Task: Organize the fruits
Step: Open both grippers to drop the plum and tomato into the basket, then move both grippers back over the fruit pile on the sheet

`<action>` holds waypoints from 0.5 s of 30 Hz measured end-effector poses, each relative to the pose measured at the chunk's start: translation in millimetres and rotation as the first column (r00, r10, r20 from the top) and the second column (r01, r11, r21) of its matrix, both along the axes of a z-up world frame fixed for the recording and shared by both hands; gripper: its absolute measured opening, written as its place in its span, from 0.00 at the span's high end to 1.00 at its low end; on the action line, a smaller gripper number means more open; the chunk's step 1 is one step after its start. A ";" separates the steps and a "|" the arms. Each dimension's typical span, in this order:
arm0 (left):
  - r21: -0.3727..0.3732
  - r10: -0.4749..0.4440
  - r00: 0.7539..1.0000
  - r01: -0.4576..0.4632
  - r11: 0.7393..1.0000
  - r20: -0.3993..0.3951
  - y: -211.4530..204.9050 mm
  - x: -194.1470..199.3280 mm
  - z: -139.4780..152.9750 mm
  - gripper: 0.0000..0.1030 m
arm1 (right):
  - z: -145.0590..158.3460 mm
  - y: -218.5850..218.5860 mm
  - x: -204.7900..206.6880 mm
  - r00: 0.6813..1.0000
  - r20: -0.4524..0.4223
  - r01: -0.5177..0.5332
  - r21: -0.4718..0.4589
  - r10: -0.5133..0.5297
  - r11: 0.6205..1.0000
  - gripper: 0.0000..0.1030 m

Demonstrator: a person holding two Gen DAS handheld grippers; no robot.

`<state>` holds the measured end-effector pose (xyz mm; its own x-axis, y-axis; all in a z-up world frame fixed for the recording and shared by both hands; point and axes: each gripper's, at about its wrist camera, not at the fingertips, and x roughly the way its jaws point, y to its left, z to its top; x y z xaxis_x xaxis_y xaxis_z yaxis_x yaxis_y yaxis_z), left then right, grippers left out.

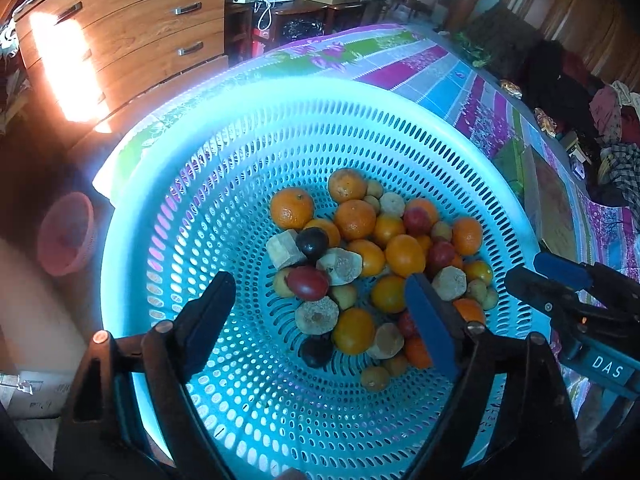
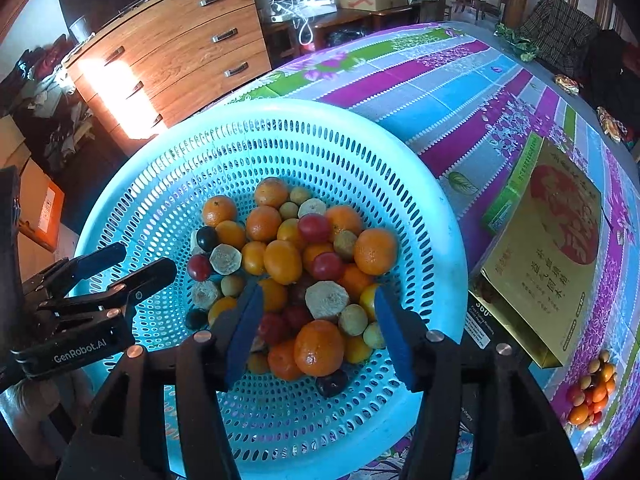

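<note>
Black gripper arms filled the bottom of both views, their bases cut off by the lower edge. From the left wrist, the left gripper [image 1: 320, 304] stood spread wide with nothing between its blue-padded fingers [image 1: 430, 322]. From the right wrist, the right gripper [image 2: 318, 330] was parted too, pads clear of the fruit beneath.

Just beyond lay the large round turquoise perforated plastic basket [image 2: 320, 128], its near rim hidden behind the arms. At its bottom sat the heap of mixed fruits [image 2: 296, 264]: orange mandarins, red and near-black plum-like ones, small yellow-green ones and pale rough-cut chunks I could not identify. Lower layers were covered by those on top.

At centre right of the right-wrist view lay a flat gold cardboard box with a red emblem [image 2: 560, 248], with a second small pile of fruits [image 2: 592, 392] near the lower right edge, partly cropped. All rested on a purple, blue and green striped floral tablecloth [image 2: 440, 80].

Farther off, upper left, a wooden chest of drawers [image 2: 180, 48] was partly washed out by glare.
</note>
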<state>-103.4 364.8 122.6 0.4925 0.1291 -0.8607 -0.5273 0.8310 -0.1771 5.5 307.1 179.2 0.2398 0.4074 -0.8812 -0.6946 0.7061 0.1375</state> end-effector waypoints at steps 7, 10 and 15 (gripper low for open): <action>0.002 0.020 1.000 -0.020 1.000 0.013 1.4 -1.5 2.0 0.03 | 8.9 -7.7 -5.7 1.000 0.030 0.003 0.026 -0.004 1.000 0.40; 0.009 0.027 0.999 -0.027 1.000 0.020 2.5 -2.2 3.8 0.01 | 23.3 -17.9 -12.6 0.996 0.088 0.016 0.065 -0.021 0.998 0.40; 0.042 0.020 0.998 -0.022 0.999 0.062 -2.4 -5.0 14.4 0.00 | 48.0 -41.2 -36.4 0.976 0.217 0.003 0.127 -0.030 0.992 0.40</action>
